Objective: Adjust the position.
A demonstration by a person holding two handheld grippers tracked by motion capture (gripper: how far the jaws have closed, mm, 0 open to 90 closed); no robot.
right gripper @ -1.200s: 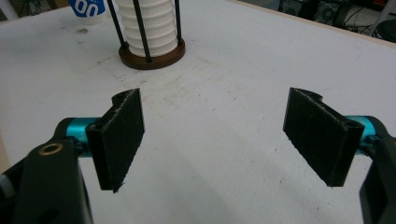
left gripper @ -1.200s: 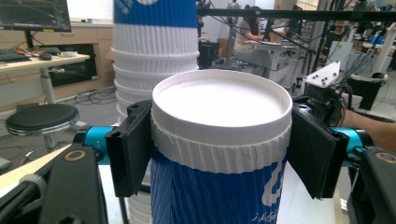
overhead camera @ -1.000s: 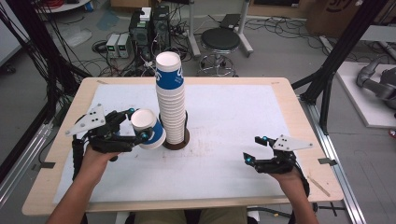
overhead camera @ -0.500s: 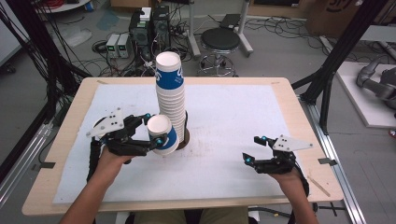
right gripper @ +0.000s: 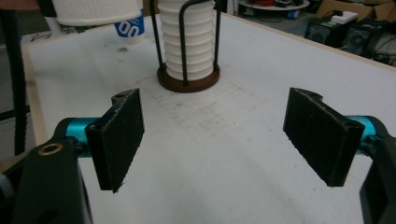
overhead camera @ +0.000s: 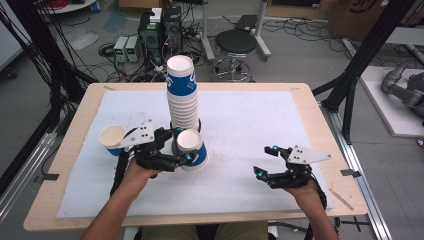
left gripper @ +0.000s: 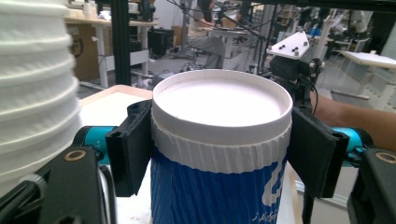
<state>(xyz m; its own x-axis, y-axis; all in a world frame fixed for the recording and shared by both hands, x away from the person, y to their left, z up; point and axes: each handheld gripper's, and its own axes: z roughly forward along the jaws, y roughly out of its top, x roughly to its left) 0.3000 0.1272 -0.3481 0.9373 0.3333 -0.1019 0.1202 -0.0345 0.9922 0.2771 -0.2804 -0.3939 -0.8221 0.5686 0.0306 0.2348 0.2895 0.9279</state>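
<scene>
Blue-and-white paper cup [overhead camera: 192,149] sits upright in the left gripper [overhead camera: 186,159], jaws clamped on its ribbed sides just under the rim, right beside the tall cup stack [overhead camera: 182,95] in its wire holder. Another cup [overhead camera: 112,139] stands on the mat at far left. Right gripper [overhead camera: 266,162] hovers well apart, jaws wide with nothing between.

The left gripper [overhead camera: 189,151] reaches in from the lower left on a bare forearm, its body lying roughly level above the table, and its two black jaws press on either side of the blue and white ribbed paper cup [left gripper: 219,154] just below the rim. The right gripper [overhead camera: 264,160] sits low at the right, jaws spread wide with nothing between them.
</scene>
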